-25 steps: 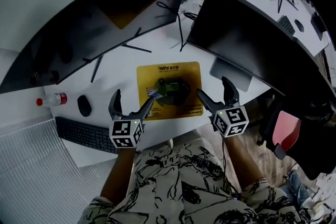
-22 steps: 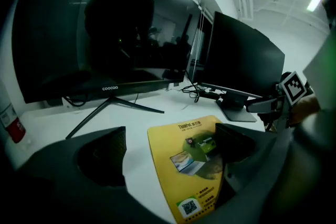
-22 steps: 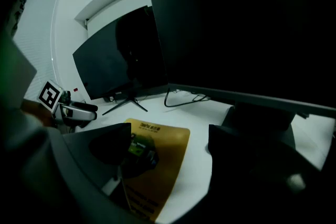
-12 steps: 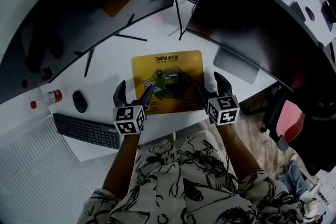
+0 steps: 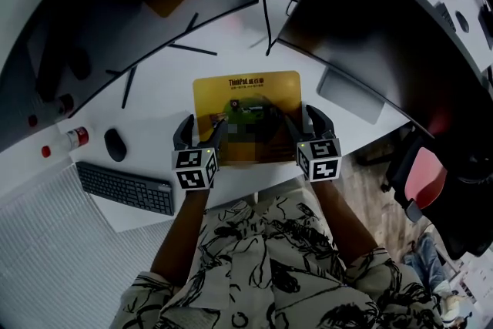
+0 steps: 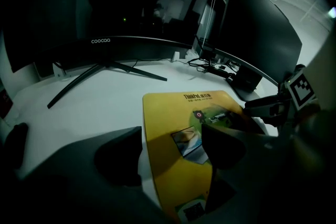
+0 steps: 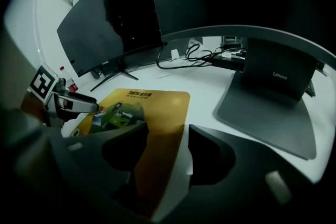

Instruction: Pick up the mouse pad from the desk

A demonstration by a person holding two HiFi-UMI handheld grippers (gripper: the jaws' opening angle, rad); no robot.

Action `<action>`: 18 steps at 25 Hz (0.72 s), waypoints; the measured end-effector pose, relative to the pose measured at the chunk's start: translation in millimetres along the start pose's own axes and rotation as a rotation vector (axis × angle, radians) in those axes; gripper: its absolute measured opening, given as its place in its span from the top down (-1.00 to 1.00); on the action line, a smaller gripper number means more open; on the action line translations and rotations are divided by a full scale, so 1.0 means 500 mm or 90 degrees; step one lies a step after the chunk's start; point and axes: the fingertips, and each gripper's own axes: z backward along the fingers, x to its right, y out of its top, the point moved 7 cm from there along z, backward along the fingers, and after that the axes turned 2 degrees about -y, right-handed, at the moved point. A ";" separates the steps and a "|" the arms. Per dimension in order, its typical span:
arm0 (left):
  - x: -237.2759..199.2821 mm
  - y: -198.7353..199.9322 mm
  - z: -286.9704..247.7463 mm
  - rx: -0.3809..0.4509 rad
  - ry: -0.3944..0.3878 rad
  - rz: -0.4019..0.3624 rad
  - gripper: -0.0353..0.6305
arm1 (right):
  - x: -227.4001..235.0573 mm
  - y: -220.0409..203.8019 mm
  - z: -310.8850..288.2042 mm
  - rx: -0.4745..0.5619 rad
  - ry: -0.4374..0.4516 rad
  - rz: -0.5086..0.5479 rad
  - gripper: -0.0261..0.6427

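Note:
The yellow mouse pad (image 5: 248,98) lies flat on the white desk (image 5: 154,100), printed with a green picture. My left gripper (image 5: 202,130) is low over the pad's left edge, which runs between the jaws in the left gripper view, where the mouse pad (image 6: 173,113) fills the middle. My right gripper (image 5: 303,121) straddles the right edge; in the right gripper view the mouse pad (image 7: 152,113) passes between the jaws. Both pairs of jaws have just been closing, with a gap still on each side of the pad. In their own views, left gripper (image 6: 170,152) and right gripper (image 7: 165,157) are partly open.
A black keyboard (image 5: 127,188), a black mouse (image 5: 114,144) and a small bottle (image 5: 65,140) lie to the left. Curved monitors stand behind; a grey monitor base (image 5: 350,96) sits right of the pad. Cables (image 5: 266,4) trail at the back. A red chair (image 5: 422,182) is off the desk's right.
Both grippers have sunk onto the pad's side edges and their jaws have narrowed. The pad has stayed flat on the desk.

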 end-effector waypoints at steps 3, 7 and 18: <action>-0.001 -0.006 -0.001 -0.014 0.005 -0.001 -0.14 | -0.010 -0.007 -0.001 -0.005 -0.008 0.005 0.25; 0.001 -0.012 -0.005 -0.021 0.007 -0.003 -0.04 | -0.011 -0.015 -0.004 -0.013 -0.020 0.013 0.27; -0.007 -0.012 0.000 -0.024 0.047 -0.008 0.19 | -0.017 -0.008 -0.004 -0.027 -0.048 0.032 0.37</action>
